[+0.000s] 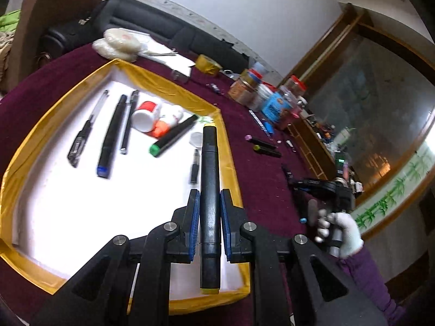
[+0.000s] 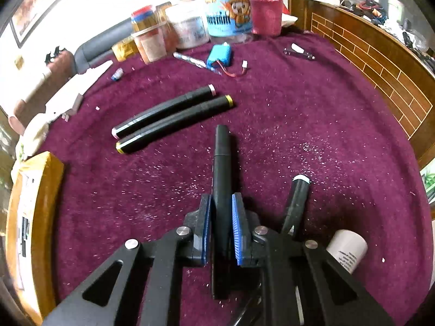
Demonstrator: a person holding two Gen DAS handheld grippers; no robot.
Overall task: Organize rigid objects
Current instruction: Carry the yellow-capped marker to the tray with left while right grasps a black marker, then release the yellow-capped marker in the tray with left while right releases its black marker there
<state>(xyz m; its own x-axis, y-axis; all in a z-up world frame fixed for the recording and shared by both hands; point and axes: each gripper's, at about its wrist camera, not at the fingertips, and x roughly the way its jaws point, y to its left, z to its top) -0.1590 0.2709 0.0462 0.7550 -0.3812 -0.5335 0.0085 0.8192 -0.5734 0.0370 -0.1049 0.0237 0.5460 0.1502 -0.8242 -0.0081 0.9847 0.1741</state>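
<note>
Left wrist view is showing the left gripper (image 1: 209, 217) clenching a black marker with a yellow end cap (image 1: 209, 190) lengthwise between its blue pads, hanging over the gold-edged white tray (image 1: 174, 87) near its 3 o'clock rim, probably so the marker can be laid beside the pens (image 1: 108, 135) already lying sorted there. Right wrist view is showing the right gripper (image 2: 221, 217) grasping another black marker (image 2: 223, 163) over the maroon cloth (image 2: 299, 122), while two more markers (image 2: 174, 116) are waiting side by side at 11 o'clock, likely next.
</note>
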